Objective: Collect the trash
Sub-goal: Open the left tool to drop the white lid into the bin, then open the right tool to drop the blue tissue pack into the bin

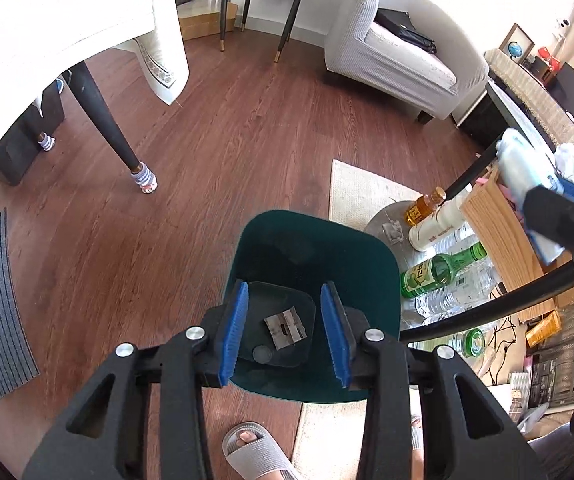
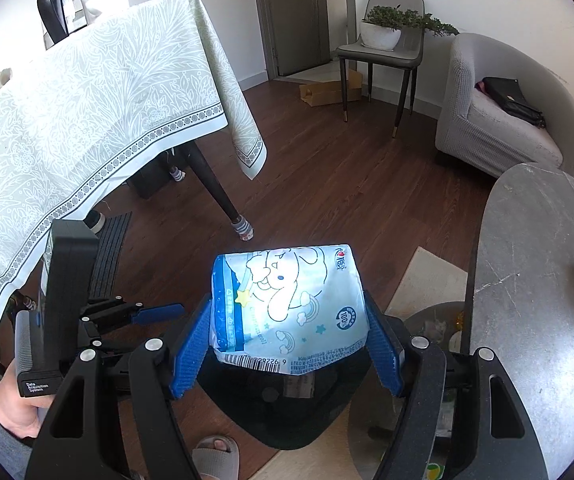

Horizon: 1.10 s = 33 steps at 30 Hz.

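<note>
Directly below the wide-spread left gripper (image 1: 285, 332) gapes the smooth green bin (image 1: 383, 280); the right gripper (image 2: 287, 344) pinches a soft, glossy tissue pack (image 2: 291, 304) over its rim.

Wrapper (image 1: 285, 326) in bin (image 1: 367, 256), bottles (image 1: 439, 270) right.

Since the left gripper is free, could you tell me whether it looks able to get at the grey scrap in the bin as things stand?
Probably yes: the left gripper hangs open right above the open bin, the scrap lies bare on the bottom between its fingers, and nothing blocks a straight descent. Depth may be the limit.
</note>
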Available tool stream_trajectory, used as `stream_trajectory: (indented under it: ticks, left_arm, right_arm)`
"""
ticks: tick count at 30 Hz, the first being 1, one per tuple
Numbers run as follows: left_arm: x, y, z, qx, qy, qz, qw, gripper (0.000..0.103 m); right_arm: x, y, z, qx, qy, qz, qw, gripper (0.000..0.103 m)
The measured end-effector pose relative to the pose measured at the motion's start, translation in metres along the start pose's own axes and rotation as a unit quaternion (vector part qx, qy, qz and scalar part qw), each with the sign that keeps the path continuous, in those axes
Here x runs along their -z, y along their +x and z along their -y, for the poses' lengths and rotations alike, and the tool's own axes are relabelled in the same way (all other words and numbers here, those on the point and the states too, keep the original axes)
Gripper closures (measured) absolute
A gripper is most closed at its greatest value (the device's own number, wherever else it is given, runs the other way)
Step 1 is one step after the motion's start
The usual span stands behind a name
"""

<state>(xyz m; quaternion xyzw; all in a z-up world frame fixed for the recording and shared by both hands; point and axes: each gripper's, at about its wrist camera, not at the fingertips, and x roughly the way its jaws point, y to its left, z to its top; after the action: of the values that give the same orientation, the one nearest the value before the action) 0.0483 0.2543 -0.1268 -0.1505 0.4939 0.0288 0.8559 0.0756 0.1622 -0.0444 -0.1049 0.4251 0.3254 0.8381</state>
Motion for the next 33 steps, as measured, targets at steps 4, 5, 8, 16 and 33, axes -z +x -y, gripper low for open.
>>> stream_trajectory:
  ticks: [4,5,8,16,33]
  left_arm:
    - [-0.007,-0.021,-0.010,-0.006,-0.005,0.027,0.9996,0.070]
    - [-0.009,-0.026,-0.012,-0.006,-0.005,0.033,0.9994,0.072]
    - [-0.013,-0.037,-0.012,-0.003,-0.003,0.046,0.9990,0.075]
    - [-0.022,-0.060,-0.001,0.006,0.011,0.074,0.9972,0.079]
    - [-0.039,-0.102,0.031,0.048,0.023,0.122,0.9911,0.080]
  right_arm:
    - [0.007,0.020,-0.005,-0.001,-0.003,-0.018,1.000,0.032]
    - [0.009,0.024,-0.006,-0.001,-0.004,-0.023,1.000,0.032]
    - [0.015,0.039,-0.009,-0.001,-0.008,-0.040,0.999,0.032]
    - [0.027,0.068,-0.013,-0.004,-0.009,-0.077,0.997,0.032]
    - [0.064,0.114,-0.006,0.031,-0.014,-0.154,0.987,0.020]
